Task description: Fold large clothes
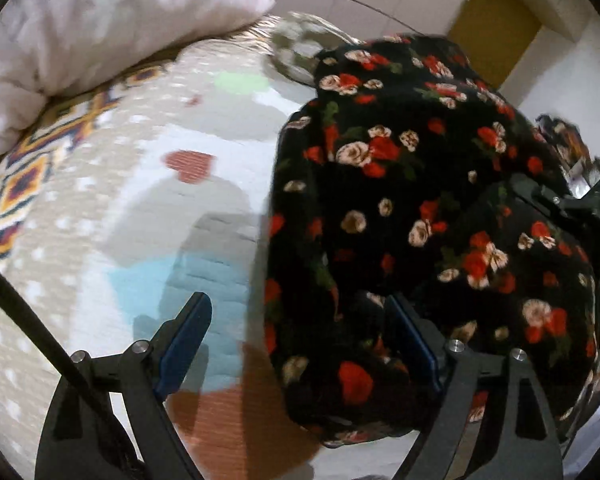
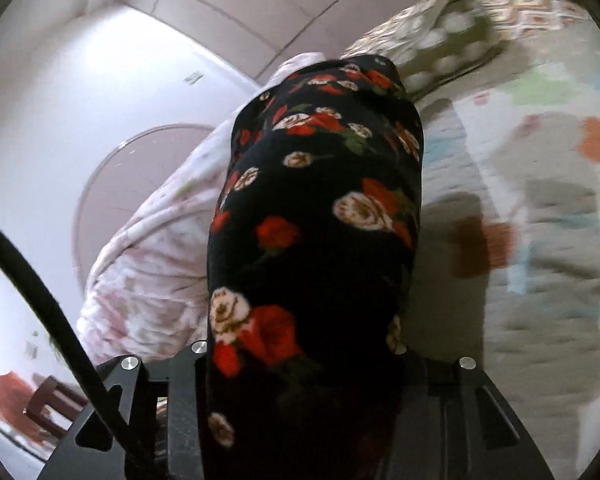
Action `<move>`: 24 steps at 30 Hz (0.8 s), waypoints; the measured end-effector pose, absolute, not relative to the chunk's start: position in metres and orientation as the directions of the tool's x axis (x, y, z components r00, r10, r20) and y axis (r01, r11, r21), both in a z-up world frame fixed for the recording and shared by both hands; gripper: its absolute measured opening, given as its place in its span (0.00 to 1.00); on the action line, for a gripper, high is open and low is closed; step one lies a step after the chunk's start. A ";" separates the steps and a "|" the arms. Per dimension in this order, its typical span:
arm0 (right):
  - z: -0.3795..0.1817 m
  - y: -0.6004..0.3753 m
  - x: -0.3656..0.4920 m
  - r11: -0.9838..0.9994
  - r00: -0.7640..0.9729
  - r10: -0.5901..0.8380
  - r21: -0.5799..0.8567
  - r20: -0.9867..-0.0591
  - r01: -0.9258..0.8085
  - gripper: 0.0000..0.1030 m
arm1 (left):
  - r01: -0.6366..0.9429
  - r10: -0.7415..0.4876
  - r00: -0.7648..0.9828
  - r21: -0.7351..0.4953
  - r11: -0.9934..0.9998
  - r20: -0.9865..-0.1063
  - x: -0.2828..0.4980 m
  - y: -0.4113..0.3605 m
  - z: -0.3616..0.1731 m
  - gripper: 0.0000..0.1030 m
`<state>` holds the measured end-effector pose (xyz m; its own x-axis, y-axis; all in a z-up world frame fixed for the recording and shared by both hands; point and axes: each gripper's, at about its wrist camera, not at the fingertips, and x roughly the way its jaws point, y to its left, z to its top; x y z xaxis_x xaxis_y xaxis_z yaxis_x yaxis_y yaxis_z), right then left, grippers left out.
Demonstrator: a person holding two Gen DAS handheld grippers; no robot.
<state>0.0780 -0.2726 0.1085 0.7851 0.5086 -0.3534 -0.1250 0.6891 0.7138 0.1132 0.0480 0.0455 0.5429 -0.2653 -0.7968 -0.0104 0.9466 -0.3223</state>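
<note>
Black floral garment [image 1: 400, 208] hangs bunched over patterned bedspread [image 1: 148, 184], beside pink quilt [image 1: 100, 20]. Left gripper [image 1: 300, 340] spread wide, cloth edge betw fingers, no pinch. Right gripper [image 2: 300, 356] draped in cloth; fingers hidden, grip can't be told. Risk: unpinched cloth slips, fold collapses.

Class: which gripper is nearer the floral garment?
Right. The right gripper has the floral garment draped between its jaws; the left gripper hangs open at its edge, over the bedspread.
</note>
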 end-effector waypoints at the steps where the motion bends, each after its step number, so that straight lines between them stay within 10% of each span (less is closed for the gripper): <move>1: 0.101 -0.282 0.077 0.696 0.781 0.490 0.713 -0.387 -0.084 0.54 | -0.016 -0.265 0.534 -0.323 0.946 -0.803 0.115 0.041 0.042 0.85; 6: 0.056 -0.302 0.072 0.672 0.771 0.417 0.734 -0.482 0.095 0.80 | -0.027 -0.266 0.528 -0.329 0.944 -0.807 0.105 0.040 0.054 0.85; 14: 0.146 -0.283 0.004 0.870 0.862 0.128 0.472 -0.490 0.139 0.80 | 0.002 -0.122 0.672 -0.164 0.987 -0.731 0.015 0.065 0.115 0.86; 18: 0.160 -0.257 -0.018 0.893 0.861 0.212 0.450 -0.462 0.022 0.26 | -0.026 -0.129 0.693 -0.203 0.979 -0.710 -0.022 0.080 0.119 0.87; 24: 0.102 -0.195 -0.013 0.970 0.746 0.190 0.238 -0.639 -0.043 0.24 | -0.065 -0.101 0.716 -0.210 0.975 -0.691 -0.065 0.097 0.123 0.87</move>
